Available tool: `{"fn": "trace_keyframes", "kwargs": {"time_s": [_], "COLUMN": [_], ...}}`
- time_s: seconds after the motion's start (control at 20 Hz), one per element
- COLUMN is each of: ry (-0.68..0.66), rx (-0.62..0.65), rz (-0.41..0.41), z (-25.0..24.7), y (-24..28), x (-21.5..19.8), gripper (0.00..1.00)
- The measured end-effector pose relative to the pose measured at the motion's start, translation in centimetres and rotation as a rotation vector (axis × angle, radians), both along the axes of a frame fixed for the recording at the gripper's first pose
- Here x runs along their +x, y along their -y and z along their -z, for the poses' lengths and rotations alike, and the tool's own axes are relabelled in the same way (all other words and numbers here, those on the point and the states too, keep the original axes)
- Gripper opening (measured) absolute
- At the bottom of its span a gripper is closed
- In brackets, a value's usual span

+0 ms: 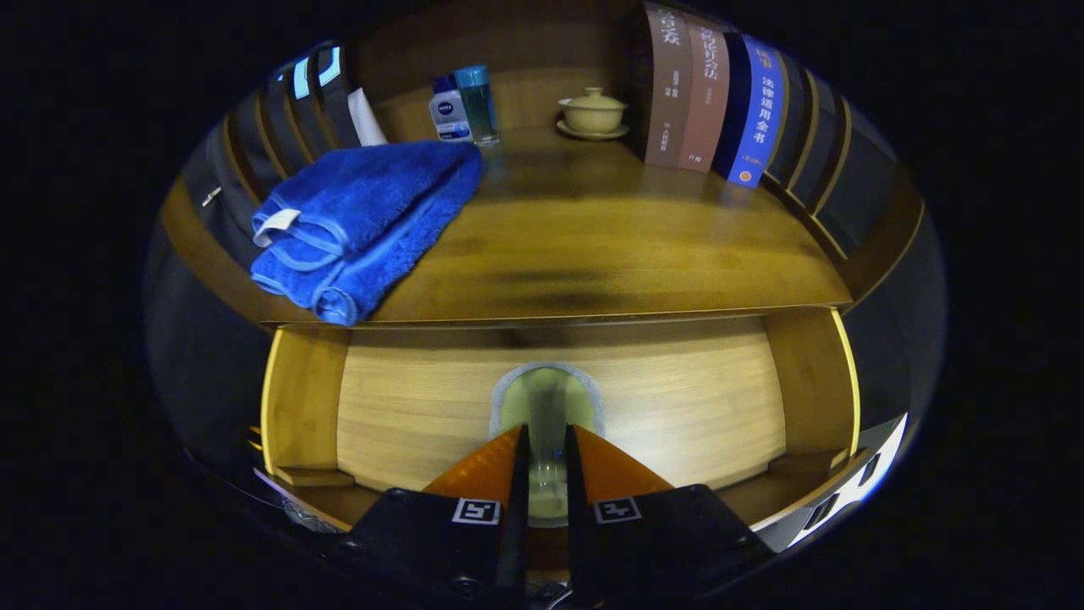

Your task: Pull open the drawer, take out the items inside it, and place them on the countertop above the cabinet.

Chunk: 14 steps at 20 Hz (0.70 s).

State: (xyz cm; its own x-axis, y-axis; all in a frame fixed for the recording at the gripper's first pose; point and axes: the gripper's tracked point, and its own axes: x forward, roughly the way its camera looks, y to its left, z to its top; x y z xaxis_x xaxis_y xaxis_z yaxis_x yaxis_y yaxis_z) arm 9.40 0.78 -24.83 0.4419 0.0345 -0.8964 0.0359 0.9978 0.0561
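Fingers: I see my gripper [547, 440] nearly closed, a narrow gap left between the tips; whether they pinch the edge of the cutout I cannot tell.
Drawer: the drawer [677, 398] front is straight ahead of the fingers, below the counter edge; the tips sit at its arched cutout [547, 398], which serves as the handle.
Drawer contents: hidden from me behind the front panel.
Counter: the counter [610, 246] runs above the drawer.
Towel: a folded blue towel [364, 220] lies on the counter's left part, one end reaching the front edge.
Back of counter: two small bottles [464, 106] stand just beyond the towel; a lidded cup on a saucer [593, 112] stands to their right.
Books: a row of upright books [711, 97] stands at the right rear.
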Motion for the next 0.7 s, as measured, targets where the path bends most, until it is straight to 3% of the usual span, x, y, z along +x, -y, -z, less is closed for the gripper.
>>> {"fn": "trace_keyframes", "kwargs": {"time_s": [0.35,0.7], "ry": [0.076,0.106], "rx": [0.034,-0.007], "rz": [-0.022,0.013], "z": [-7.4,-8.7], "y": [-0.3,1.0], "x": [0.1,7.6], "gripper": [0.25,0.25]}}
